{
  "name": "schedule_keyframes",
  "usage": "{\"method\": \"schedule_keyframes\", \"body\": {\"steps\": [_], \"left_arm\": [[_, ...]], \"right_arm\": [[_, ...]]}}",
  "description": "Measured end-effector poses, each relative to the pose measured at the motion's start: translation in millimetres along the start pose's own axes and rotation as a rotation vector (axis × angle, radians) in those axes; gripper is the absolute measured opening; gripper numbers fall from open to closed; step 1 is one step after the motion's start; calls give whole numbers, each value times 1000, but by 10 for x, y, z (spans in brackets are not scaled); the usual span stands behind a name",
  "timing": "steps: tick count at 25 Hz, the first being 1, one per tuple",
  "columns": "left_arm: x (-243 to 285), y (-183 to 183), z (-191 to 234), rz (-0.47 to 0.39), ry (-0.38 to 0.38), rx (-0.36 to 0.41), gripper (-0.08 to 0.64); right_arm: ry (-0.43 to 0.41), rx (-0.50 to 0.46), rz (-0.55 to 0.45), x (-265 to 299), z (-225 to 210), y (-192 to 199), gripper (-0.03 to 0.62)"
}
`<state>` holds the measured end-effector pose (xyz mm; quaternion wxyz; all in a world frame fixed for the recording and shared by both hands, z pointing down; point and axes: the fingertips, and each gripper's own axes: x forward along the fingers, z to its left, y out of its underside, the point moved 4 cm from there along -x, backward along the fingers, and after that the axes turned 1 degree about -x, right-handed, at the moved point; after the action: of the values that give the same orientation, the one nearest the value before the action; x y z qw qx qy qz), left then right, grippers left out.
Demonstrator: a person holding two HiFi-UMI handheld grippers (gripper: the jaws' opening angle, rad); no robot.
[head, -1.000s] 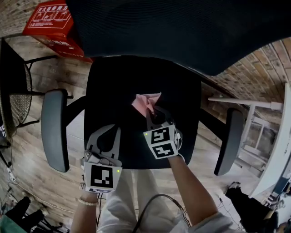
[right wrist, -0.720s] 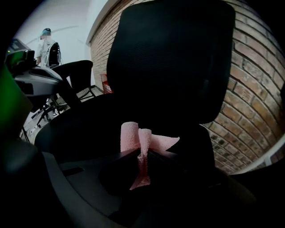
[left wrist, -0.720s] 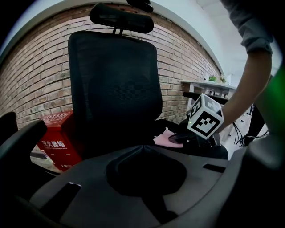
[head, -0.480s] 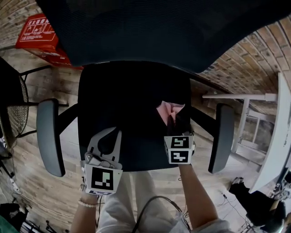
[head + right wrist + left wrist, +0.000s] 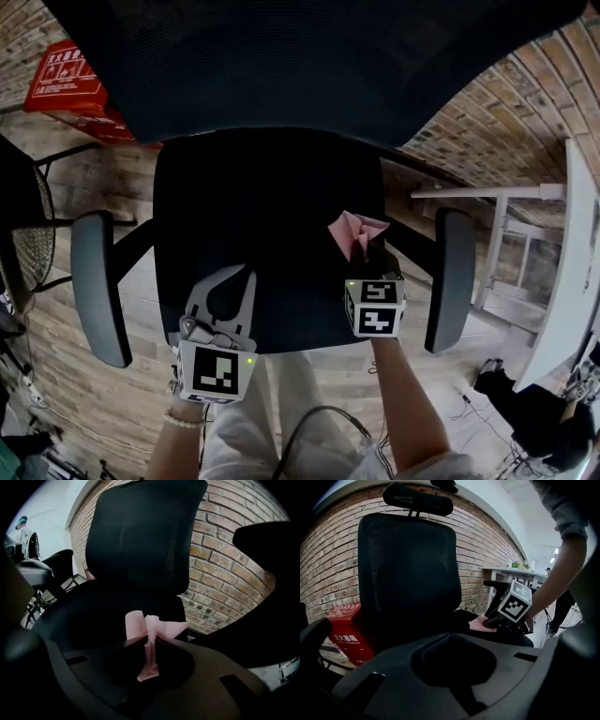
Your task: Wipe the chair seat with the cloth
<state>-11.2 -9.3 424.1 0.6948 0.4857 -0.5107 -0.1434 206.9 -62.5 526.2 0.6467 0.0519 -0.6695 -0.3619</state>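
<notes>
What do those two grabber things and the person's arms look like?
The left gripper is pale grey with a rounded, hollow shape. The right gripper looks dark. Each has a white cube with black square markers and a tiny green light. A dark cable loops below them. The left wrist wears a bracelet, and the right arm has a grey sleeve.

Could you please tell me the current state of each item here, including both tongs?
Crumpled pink cloth: bunched, pinched in the right tongs, at the seat's right side.
Right tongs: shut on the cloth.
Left tongs: shut, empty, at the seat's front edge.
Black padded chair seat: bare apart from the cloth.
</notes>
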Motion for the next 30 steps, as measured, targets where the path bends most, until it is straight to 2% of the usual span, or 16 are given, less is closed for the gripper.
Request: {"method": "schedule_keyframes", "body": {"steps": [8,14,22,30], "left_arm": [[-108,120,137,11,-32,-7,18],[-281,213,321,12,-71,-42,18],[-527,438,445,19,-105,-86,18],[-862,676,427,37,-118,-121,18]], "right_arm": [[-93,22,0,49,403,-14,55],[-183,25,-1,80,902,-80,55],[-364,-63,-26,99,1749,-203,55],[-593,-215,-63,26,2530,-348,55]]}}
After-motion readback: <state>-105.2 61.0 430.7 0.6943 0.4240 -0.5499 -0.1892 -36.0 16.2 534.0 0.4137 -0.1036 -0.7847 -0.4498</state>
